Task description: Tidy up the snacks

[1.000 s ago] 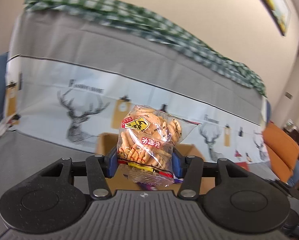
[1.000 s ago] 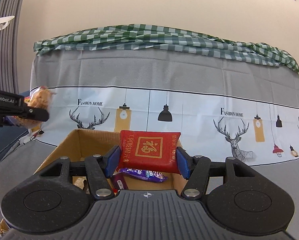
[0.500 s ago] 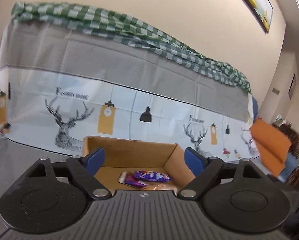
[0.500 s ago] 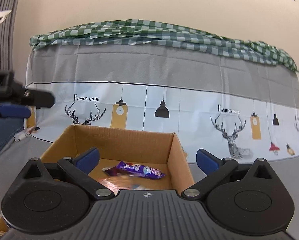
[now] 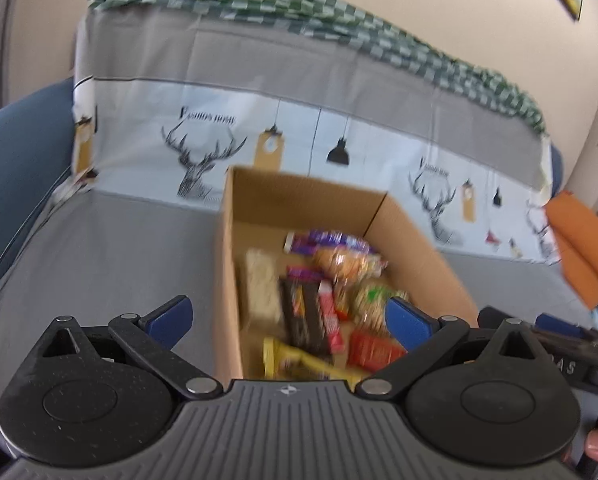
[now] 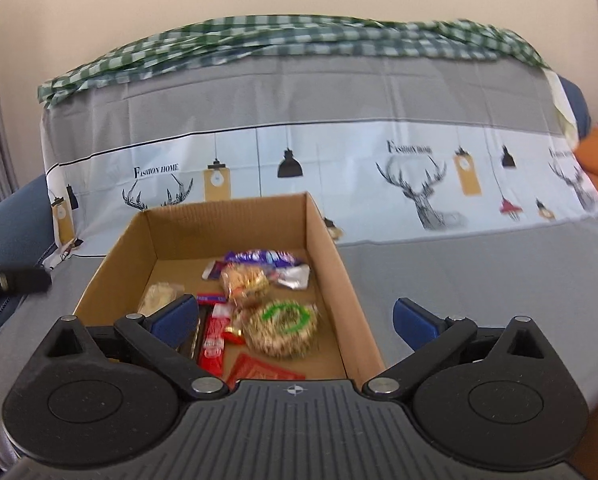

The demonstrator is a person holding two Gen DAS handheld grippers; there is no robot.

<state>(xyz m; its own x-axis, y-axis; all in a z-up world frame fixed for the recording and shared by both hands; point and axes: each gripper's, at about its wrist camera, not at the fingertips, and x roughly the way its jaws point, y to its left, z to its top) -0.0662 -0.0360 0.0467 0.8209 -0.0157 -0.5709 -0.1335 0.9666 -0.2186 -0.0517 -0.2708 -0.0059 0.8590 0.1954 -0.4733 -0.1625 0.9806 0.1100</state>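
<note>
Right wrist view: our right gripper and left gripper gape empty above the box, where snacks lie gathered for tidiness.

Both grippers, left and right, share ribbed grey bodies, black linkages, silver screws, blue fingers.

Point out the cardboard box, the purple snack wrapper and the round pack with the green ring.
cardboard box (image 6: 327,240): right wrist view, inner face of its right wall.
purple snack wrapper (image 6: 261,257): right wrist view, middle of the wrapper.
round pack with the green ring (image 6: 283,326): right wrist view, centre of its top.
</note>
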